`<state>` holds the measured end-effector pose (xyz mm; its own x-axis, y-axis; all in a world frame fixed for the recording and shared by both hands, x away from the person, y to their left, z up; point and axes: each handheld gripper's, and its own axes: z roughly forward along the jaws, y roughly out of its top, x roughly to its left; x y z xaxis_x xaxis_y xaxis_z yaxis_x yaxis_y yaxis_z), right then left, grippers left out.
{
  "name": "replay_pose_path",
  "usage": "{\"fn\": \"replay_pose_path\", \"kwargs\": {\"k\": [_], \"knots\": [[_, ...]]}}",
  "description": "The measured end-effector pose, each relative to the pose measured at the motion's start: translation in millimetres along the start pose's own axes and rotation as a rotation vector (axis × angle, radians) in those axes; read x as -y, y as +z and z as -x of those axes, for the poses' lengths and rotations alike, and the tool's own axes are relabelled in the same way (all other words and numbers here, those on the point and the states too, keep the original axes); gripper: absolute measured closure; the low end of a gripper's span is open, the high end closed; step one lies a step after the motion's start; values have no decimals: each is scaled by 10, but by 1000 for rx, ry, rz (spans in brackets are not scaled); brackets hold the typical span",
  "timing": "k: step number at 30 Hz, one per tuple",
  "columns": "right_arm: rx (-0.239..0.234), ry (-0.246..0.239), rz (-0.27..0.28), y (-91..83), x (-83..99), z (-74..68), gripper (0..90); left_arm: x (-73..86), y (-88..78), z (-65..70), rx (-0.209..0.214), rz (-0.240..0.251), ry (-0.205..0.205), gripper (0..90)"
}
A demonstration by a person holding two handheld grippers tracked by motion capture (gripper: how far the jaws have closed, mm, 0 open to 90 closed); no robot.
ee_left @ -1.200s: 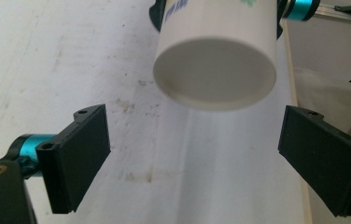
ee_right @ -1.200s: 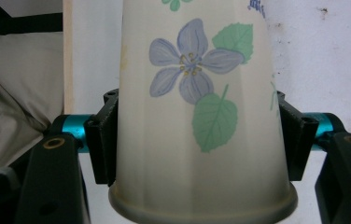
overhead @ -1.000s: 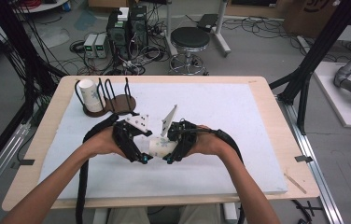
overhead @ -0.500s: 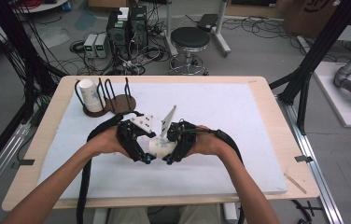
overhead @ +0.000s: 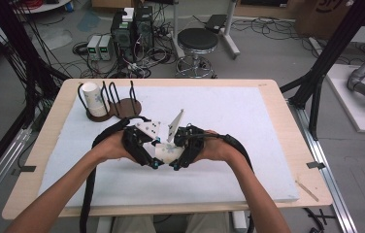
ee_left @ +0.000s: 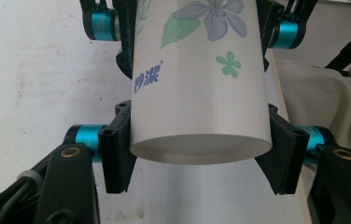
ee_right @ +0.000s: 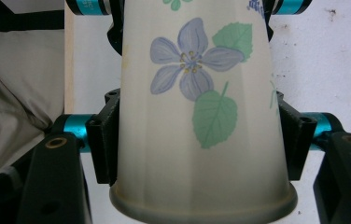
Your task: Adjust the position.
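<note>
A white paper cup [overhead: 167, 151] printed with blue flowers and green leaves lies level between my two grippers, just above the white mat. My left gripper [overhead: 152, 162] is shut on its base end. Its jaws have just been closing with the cup between them, and in the left gripper view the pads [ee_left: 117, 149] press on both sides of the cup [ee_left: 197, 93]. My right gripper [overhead: 176, 166] is shut on the rim end. In the right gripper view its fingers [ee_right: 103, 140] clamp the cup [ee_right: 197, 116] just behind the rolled rim.
A black wire cup rack [overhead: 122, 104] on a round wooden base stands at the back left, with another paper cup [overhead: 93, 97] in it. The white foam mat [overhead: 268, 145] covers most of the wooden table. A stool [overhead: 197, 41] and cables lie beyond the far edge.
The left gripper's jaws have closed in onto the base end of the cup. Both hands and the right gripper's hold on the cup stay as they were.
</note>
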<state>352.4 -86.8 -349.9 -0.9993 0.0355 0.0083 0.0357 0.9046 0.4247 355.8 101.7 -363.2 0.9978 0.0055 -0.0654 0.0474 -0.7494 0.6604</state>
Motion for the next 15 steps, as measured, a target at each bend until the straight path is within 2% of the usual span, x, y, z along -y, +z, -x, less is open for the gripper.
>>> {"fn": "replay_pose_path", "kwargs": {"k": [5,7,8,15], "knots": [[-11,1,7,15,8,5,290,-1,-1,7,-1,-3,2,370],[-16,2,14,21,14,6,186,-3,-1,17,-1,1,4,370],[-4,3,31,24,18,11,143,-5,-4,18,-4,-5,14,369],[10,12,87,-40,39,33,143,7,-8,10,-14,-16,11,369]]}}
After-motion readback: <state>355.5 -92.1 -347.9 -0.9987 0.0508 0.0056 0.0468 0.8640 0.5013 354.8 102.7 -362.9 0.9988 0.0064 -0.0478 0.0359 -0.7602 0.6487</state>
